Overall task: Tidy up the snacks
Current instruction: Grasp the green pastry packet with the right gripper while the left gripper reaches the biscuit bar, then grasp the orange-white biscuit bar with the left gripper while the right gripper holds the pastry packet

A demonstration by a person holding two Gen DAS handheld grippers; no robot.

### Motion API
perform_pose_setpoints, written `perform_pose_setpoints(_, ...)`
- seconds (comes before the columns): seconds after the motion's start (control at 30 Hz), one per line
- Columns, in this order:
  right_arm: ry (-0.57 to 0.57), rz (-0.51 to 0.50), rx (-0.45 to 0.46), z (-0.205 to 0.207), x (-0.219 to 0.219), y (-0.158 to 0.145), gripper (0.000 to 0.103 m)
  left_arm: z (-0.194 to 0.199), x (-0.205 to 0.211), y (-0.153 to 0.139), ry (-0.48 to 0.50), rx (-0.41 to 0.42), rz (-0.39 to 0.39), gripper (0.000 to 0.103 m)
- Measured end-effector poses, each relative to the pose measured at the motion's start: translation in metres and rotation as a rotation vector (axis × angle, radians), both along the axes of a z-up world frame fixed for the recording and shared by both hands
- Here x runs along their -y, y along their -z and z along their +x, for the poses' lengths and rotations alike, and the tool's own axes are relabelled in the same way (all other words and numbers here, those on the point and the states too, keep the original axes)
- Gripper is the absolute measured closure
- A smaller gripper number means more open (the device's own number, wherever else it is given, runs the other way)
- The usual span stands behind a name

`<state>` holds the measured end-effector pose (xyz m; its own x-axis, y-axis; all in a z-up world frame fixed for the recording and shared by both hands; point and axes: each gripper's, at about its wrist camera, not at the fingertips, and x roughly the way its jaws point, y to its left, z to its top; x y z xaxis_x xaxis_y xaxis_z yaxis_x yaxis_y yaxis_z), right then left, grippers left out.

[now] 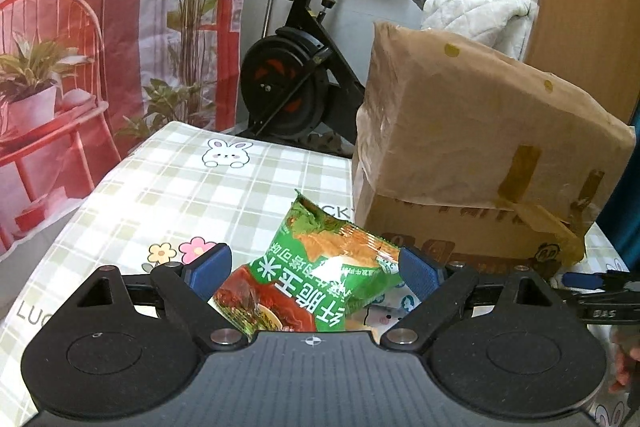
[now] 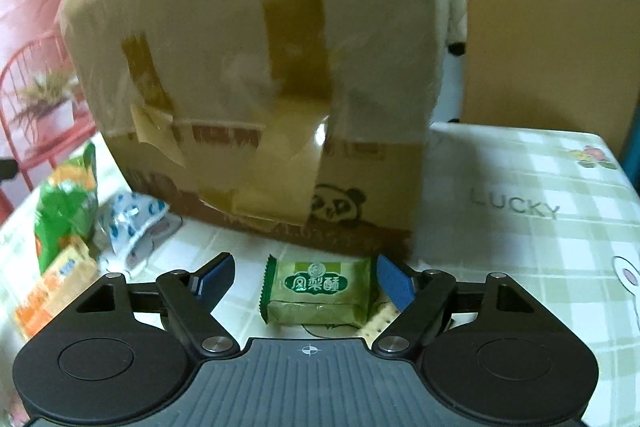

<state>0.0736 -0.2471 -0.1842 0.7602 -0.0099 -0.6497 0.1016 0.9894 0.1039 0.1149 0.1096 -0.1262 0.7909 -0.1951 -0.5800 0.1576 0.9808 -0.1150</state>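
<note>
Cardboard box (image 2: 256, 75) fills top-centre of my R view, paper-wrapped and taped, panda print low on its front, contents hidden. My right claw (image 2: 306, 281) is apart around the green pastry pack (image 2: 318, 289) lying on the table (image 2: 520, 227) marked "LUCKY", pads not pressing. Left claw (image 1: 316, 273) apart too, green corn snack bag (image 1: 320, 267) between its pads w/ Chinese print, grip unclear.

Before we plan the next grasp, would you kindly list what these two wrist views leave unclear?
- Cardboard box interior: both views show only its taped outer sides.
- Snack packets at left, right wrist view: motion blur hides their labels.
- Green chip bag lower end, left wrist view: hidden behind the left gripper body.
- Right gripper, left wrist view: cut off by the frame edge.
</note>
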Motion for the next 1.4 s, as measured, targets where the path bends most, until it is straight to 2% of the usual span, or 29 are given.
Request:
perform_pose_setpoints(0.1,0.021,-0.002,-0.057,0.012,0.001,0.008,0.027,-0.001,0.001,0.005,-0.003,-0.014,-0.01,0.012)
perform_pose_setpoints(0.2,0.028,0.014,-0.077,0.01,-0.006,0.01,0.027,-0.004,0.002,0.009,0.003,-0.017,-0.014,0.012)
perform_pose_setpoints(0.4,-0.054,0.089,-0.169,-0.005,-0.031,0.009,0.025,-0.004,0.001,0.018,0.011,-0.045,-0.027,0.013)
perform_pose_setpoints(0.47,-0.096,0.056,-0.145,-0.01,-0.04,0.004,0.028,-0.007,0.001,0.019,0.015,-0.049,-0.038,0.015)
perform_pose_setpoints(0.63,-0.111,-0.122,-0.055,-0.003,-0.046,-0.009,0.032,-0.015,0.006,0.024,0.05,-0.053,-0.04,0.021)
perform_pose_setpoints(0.83,-0.13,-0.202,-0.073,0.023,-0.043,0.009,0.032,-0.022,0.009,0.028,0.078,-0.058,-0.039,0.024)
perform_pose_setpoints(0.9,-0.13,-0.184,-0.086,0.028,-0.04,0.016,0.033,-0.024,0.009,0.028,0.091,-0.054,-0.043,0.028)
perform_pose_setpoints(1.0,-0.106,-0.11,-0.071,0.023,-0.034,0.016,0.04,-0.027,0.01,0.031,0.112,-0.06,-0.04,0.031)
perform_pose_setpoints(1.13,-0.092,-0.107,-0.076,0.006,-0.04,0.012,0.066,-0.031,0.017,0.041,0.128,-0.082,-0.025,0.039)
perform_pose_setpoints(1.27,-0.057,-0.04,-0.044,-0.014,-0.044,0.014,0.067,-0.039,0.028,0.049,0.16,-0.097,-0.006,0.044)
perform_pose_setpoints(1.4,-0.025,-0.008,-0.006,-0.033,-0.051,0.016,0.068,-0.045,0.041,0.055,0.197,-0.091,0.059,0.046)
